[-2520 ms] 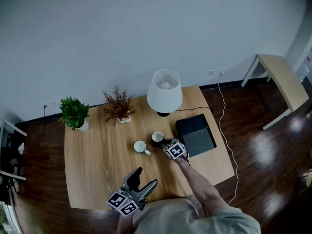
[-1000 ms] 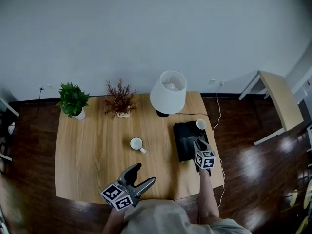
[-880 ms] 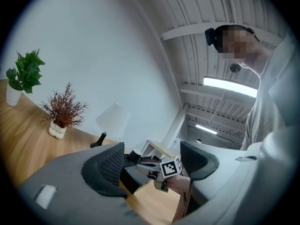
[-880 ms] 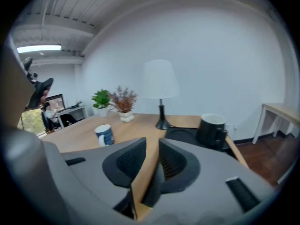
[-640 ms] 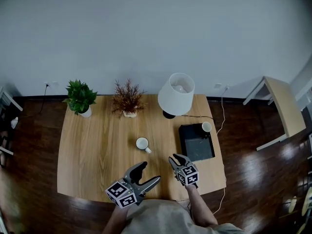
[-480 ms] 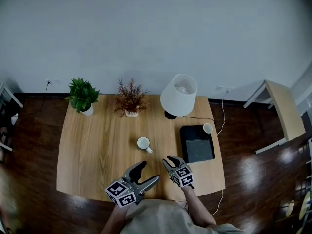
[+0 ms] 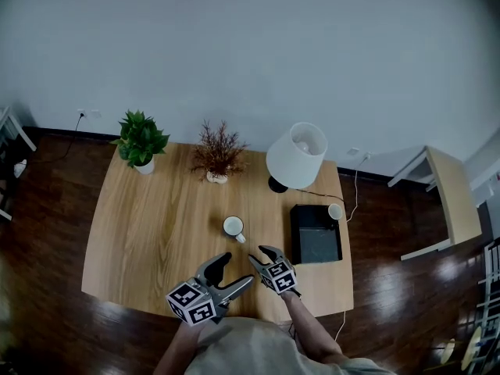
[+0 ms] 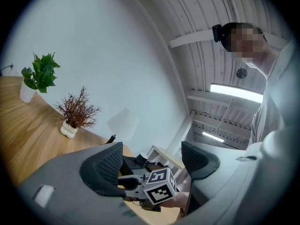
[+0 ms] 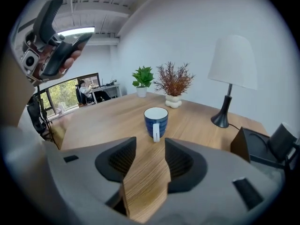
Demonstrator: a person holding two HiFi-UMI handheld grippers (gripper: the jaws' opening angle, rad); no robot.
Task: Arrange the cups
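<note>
Left tongs (image 7: 239,267) and right tongs (image 7: 262,253) both agape, empty; right just widened, near blue cup (image 7: 233,226).

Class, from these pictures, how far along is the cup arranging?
Done: one cup stands on the black box. In hand: nothing; the right gripper, jaws just opened and empty, faces the blue cup. Left: likely moving that cup; the left gripper is open too.

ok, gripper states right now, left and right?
Left gripper: open, nothing between its fingers.
Right gripper: open, fingers have just been opening, empty; blue mug stands ahead, untouched.
</note>
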